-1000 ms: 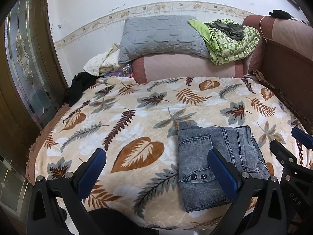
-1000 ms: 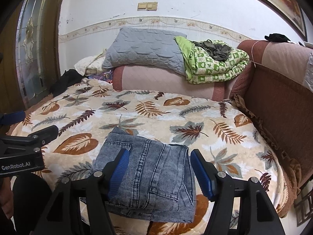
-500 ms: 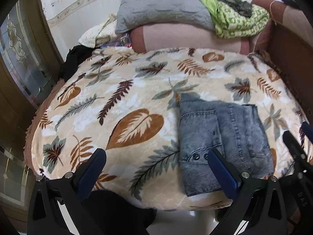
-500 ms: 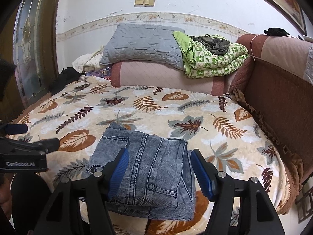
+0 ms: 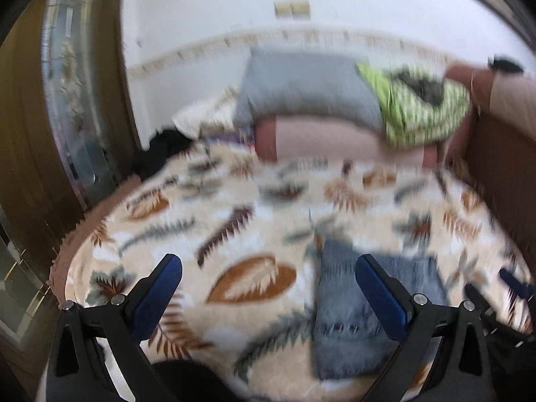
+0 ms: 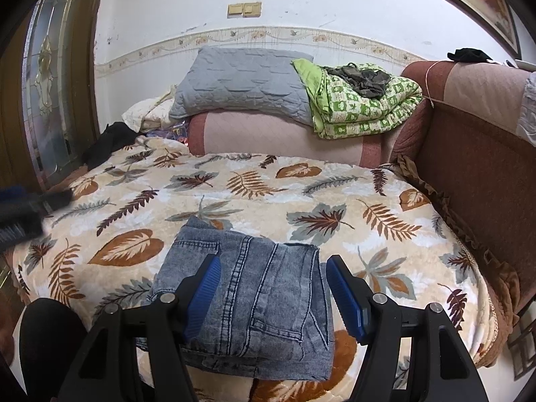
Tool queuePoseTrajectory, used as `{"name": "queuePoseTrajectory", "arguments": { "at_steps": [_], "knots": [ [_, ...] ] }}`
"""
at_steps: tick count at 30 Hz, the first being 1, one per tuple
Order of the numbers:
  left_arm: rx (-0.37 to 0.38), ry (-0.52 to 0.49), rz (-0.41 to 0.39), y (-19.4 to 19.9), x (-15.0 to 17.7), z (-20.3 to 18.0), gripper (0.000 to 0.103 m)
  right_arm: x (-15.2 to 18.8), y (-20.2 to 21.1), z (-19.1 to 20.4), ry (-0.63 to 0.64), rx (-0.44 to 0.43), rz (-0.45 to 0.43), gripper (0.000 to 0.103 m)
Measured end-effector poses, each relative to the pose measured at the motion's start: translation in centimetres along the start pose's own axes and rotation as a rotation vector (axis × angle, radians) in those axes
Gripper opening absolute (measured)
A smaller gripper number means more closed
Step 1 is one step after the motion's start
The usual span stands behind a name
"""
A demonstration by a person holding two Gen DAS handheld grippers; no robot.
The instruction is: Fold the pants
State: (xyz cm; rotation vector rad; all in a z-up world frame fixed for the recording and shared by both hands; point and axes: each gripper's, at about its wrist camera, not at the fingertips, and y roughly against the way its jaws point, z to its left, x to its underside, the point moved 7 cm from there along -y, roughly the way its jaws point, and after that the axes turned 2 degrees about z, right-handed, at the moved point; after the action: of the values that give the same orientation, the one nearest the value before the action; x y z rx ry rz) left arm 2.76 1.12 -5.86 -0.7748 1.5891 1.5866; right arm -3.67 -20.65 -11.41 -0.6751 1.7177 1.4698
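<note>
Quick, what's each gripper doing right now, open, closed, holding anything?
Left gripper: open, holding nothing.
Right gripper: open, holding nothing; the folded jeans lie on the bed below it.

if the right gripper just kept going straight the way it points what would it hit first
Most likely the folded jeans. The right gripper is open, angled down at the bed, and the denim lies between its fingers with nothing in front of it. Depth is hard to judge through the fisheye.

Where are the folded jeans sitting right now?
In the right wrist view, the folded jeans lie flat on the leaf-print blanket at the bed's near edge, just ahead of the right gripper, apart from its open fingers.
</note>
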Motion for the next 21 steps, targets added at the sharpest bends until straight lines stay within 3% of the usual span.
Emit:
{"name": "queuePoseTrajectory", "arguments": {
  "at_steps": [5,9,12,17,21],
  "knots": [
    [0.099,0.121,-0.172,3.4,-1.8,1.0,0.103,-0.3,0.4,0.2,0.002,-0.006,-0.021,0.069],
    [0.150,0.179,-0.197,3.4,-1.5,1.3,0.103,-0.4,0.5,0.2,0.006,-0.008,-0.026,0.069],
    [0.106,0.141,-0.162,2.6,-1.5,1.4,0.103,-0.5,0.6,0.1,0.007,-0.009,-0.031,0.069],
    [0.027,-0.006,-0.156,2.2,-1.6,0.3,0.103,-0.6,0.6,0.2,0.005,-0.013,-0.032,0.069],
    [0.061,-0.025,-0.152,2.4,-1.3,-0.4,0.103,-0.6,0.6,0.3,0.010,-0.014,-0.032,0.069]
  ]
}}
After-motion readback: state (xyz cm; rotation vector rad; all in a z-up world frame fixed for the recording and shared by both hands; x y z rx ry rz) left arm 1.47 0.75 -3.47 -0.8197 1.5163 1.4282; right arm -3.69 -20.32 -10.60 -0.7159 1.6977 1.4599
